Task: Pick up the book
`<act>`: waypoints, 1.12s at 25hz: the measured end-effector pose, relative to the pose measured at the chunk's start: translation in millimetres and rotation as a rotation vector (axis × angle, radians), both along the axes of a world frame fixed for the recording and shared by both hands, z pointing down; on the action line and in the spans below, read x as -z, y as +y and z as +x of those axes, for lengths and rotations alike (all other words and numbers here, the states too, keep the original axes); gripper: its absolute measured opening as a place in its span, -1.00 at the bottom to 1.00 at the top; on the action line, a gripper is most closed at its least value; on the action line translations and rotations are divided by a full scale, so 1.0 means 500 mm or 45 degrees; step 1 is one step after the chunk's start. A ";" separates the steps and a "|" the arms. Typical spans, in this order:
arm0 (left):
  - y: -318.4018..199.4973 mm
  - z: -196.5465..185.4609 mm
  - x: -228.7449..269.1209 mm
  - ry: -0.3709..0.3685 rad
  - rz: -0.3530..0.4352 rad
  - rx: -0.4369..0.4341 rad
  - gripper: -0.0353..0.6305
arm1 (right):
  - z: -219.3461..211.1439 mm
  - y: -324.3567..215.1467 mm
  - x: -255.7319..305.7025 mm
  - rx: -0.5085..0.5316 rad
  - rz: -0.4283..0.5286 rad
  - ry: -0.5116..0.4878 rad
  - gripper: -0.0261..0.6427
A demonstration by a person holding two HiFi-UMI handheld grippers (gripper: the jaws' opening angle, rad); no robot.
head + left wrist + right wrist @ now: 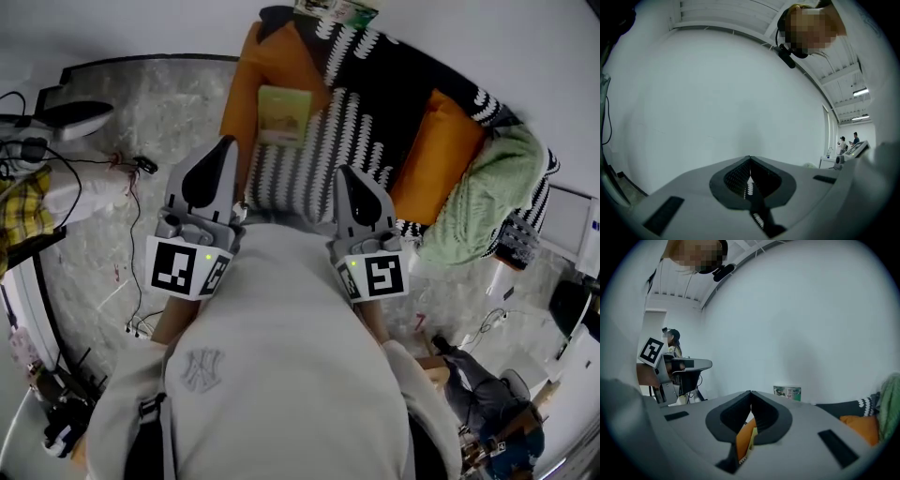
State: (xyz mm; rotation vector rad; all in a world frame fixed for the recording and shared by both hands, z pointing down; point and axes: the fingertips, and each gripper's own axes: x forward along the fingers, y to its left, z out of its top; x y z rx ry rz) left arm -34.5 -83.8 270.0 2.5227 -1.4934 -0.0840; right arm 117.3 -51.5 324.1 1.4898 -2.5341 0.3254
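Both tools are shut and empty: left gripper (223,148) and right gripper (345,180) are held side by side close to the person's chest, and each gripper view shows the jaws together. The book (281,114) has a pale yellow-green cover and lies flat at the far left of the couch, partly on the orange cushion (267,56) and partly on the striped blanket (309,159), well beyond both tips. Judgement: approach stage only. Open one gripper wide before reaching, come in low at the book's near edge where the soft blanket should give, and clamp across cover and pages so it doesn't fan open.
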 end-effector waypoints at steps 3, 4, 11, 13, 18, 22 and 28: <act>-0.013 0.007 0.000 0.006 0.005 0.040 -0.86 | 0.004 -0.022 0.001 0.069 0.009 0.007 -0.87; -0.017 0.007 -0.001 0.006 0.002 0.056 -0.86 | 0.001 -0.028 0.001 0.102 0.011 0.015 -0.87; -0.035 -0.011 -0.008 -0.005 -0.047 0.135 -0.86 | -0.042 -0.048 0.000 0.274 -0.028 -0.067 -0.87; -0.037 -0.022 -0.008 -0.007 -0.054 0.143 -0.86 | -0.056 -0.052 -0.001 0.282 -0.038 -0.110 -0.87; -0.061 -0.056 -0.006 0.010 -0.037 0.116 -0.86 | -0.085 -0.086 0.021 0.255 0.006 -0.186 -0.87; -0.077 -0.078 -0.012 0.017 -0.034 0.097 -0.86 | -0.092 -0.085 0.040 0.215 0.052 -0.154 -0.87; -0.102 -0.035 0.010 0.053 0.015 0.016 -0.86 | -0.044 -0.088 0.043 0.129 0.065 -0.064 -0.87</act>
